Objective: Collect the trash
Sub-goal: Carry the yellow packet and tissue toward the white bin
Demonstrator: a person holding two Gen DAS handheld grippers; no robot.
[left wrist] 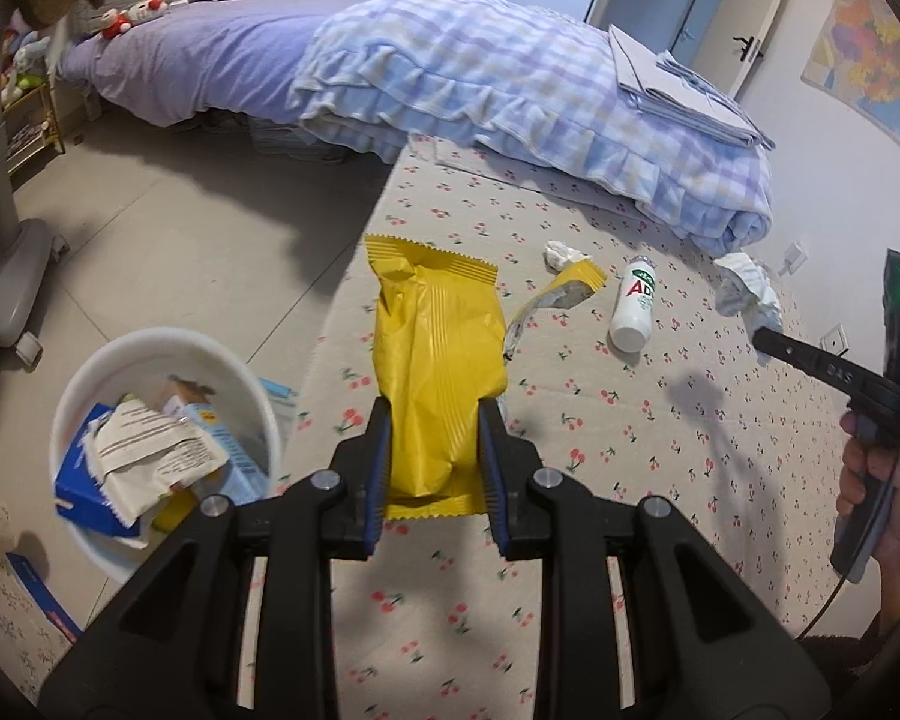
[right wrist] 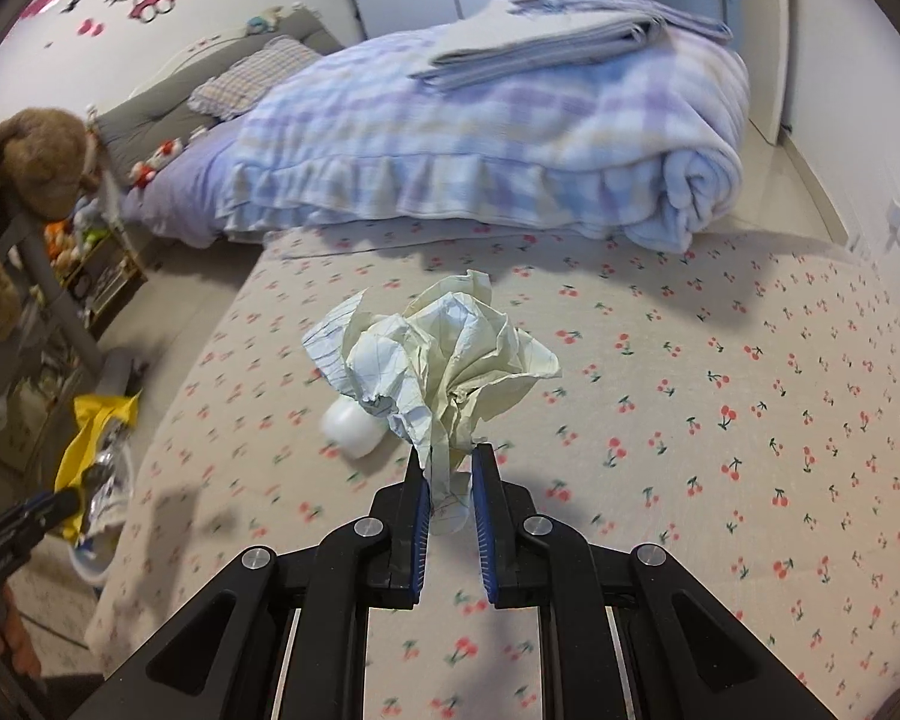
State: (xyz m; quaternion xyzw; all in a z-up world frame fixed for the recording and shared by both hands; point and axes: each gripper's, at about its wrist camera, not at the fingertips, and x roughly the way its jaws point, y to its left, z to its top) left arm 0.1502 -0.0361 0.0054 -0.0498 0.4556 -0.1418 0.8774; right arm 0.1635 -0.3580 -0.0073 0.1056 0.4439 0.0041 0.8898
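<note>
My left gripper [left wrist: 433, 411] is shut on a yellow snack wrapper [left wrist: 438, 354] and holds it above the edge of the cherry-print bed [left wrist: 660, 480], just right of the white trash bin [left wrist: 120, 354]. My right gripper [right wrist: 448, 459] is shut on a crumpled paper ball [right wrist: 444, 354] and holds it above the bed; it also shows in the left wrist view [left wrist: 750, 294]. A white bottle [left wrist: 633, 306] lies on the bed, partly hidden behind the paper in the right wrist view [right wrist: 357, 429]. A torn yellow wrapper [left wrist: 561, 294] and a small white tissue [left wrist: 561, 253] lie beside the bottle.
The bin holds several wrappers and boxes and stands on the tiled floor [left wrist: 168, 240] by the bed. A rolled plaid blanket [left wrist: 540, 114] lies across the far bed. A grey chair base [left wrist: 6, 276] stands at left. A blue box [left wrist: 36, 594] lies on the floor.
</note>
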